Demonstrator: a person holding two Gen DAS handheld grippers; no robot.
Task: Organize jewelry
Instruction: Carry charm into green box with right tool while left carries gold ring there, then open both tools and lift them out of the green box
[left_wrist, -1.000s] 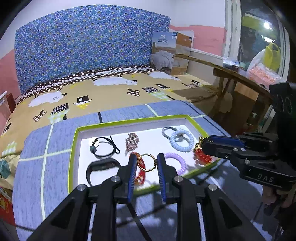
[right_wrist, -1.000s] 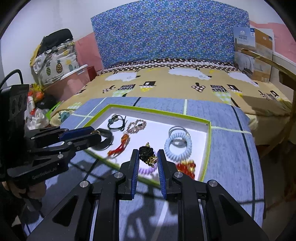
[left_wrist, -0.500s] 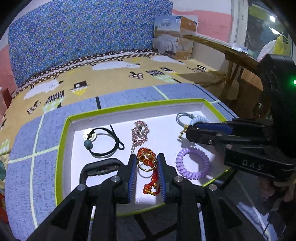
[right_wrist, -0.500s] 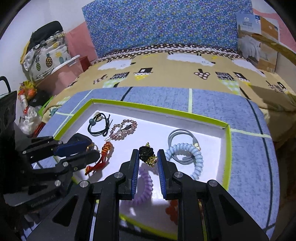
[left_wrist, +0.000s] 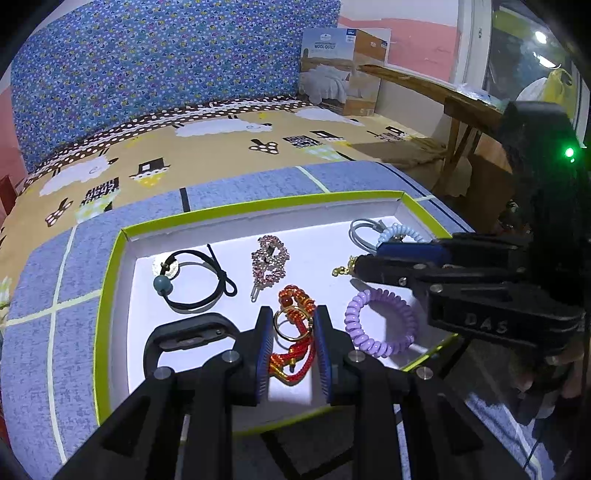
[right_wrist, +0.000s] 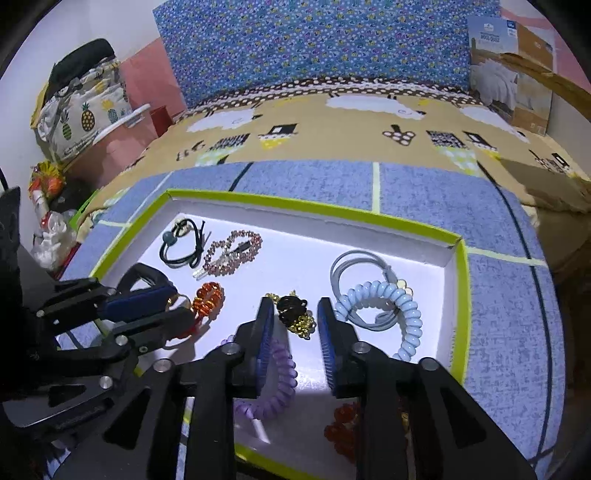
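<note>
A white tray with a lime-green rim (left_wrist: 258, 201) (right_wrist: 295, 206) lies on a blue checked cloth. My left gripper (left_wrist: 293, 328) is low over the tray's front, shut on a thin gold ring (left_wrist: 293, 325), just above a red-orange beaded piece (left_wrist: 295, 295). From the right wrist view the left gripper (right_wrist: 181, 302) shows at the left. My right gripper (right_wrist: 293, 317) is opening its jaws; a black and gold piece (right_wrist: 293, 314) sits between them on the tray floor, and the pads no longer press it. In the left wrist view the right gripper (left_wrist: 360, 264) reaches in from the right.
In the tray lie a black hair tie with a teal bead (left_wrist: 195, 280), a pink rhinestone clip (left_wrist: 269, 262), a purple coil (left_wrist: 380, 325), a light blue coil (right_wrist: 384, 306), a grey hair tie (right_wrist: 354, 266) and a black band (left_wrist: 192, 332). A bed lies behind and a wooden table (left_wrist: 461, 103) to the right.
Both grippers came forward and down over the tray. The right gripper's jaws have spread apart from the black and gold piece. The left still grips the gold ring.
</note>
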